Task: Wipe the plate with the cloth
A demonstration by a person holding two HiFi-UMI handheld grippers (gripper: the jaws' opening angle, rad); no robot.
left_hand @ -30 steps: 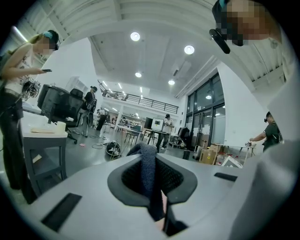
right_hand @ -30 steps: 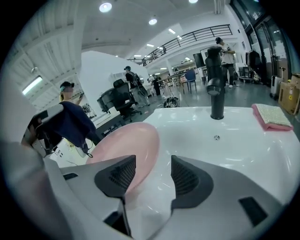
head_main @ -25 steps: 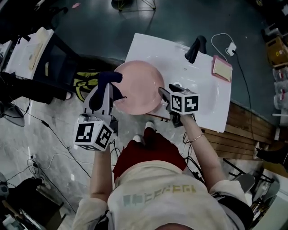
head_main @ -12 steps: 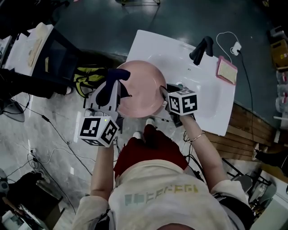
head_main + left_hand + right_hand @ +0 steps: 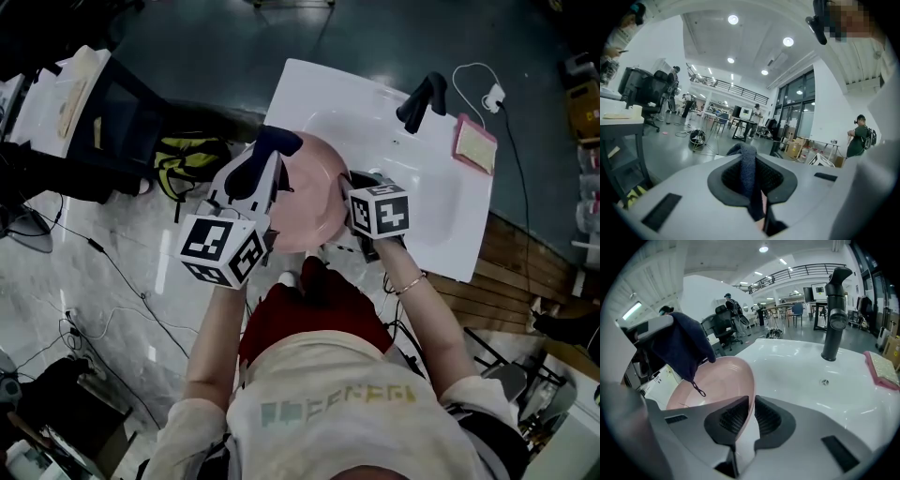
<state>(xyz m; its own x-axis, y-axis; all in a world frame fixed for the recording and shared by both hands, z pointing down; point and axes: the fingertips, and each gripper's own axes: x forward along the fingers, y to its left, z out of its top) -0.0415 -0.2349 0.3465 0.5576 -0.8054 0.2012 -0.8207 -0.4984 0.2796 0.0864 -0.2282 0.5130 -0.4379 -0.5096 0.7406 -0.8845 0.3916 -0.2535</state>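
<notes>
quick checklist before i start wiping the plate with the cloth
1. Cloth gripped in the left claw: ok, it is pinched between the pads.
2. Plate secured by the right claw: ok, the jaws have just been closing and now sit on the plate's rim.
3. Cloth in contact with the plate: cannot tell. It hangs over the plate's left part and its cord loop dangles in front of the surface.
4. Plate facing the cloth: ok, it is tilted with its inside open to the cloth.
5. Plate over the sink: ok, it is at the sink's near edge.
6. Faucet out of the way: ok, it stands apart from the plate.
</notes>
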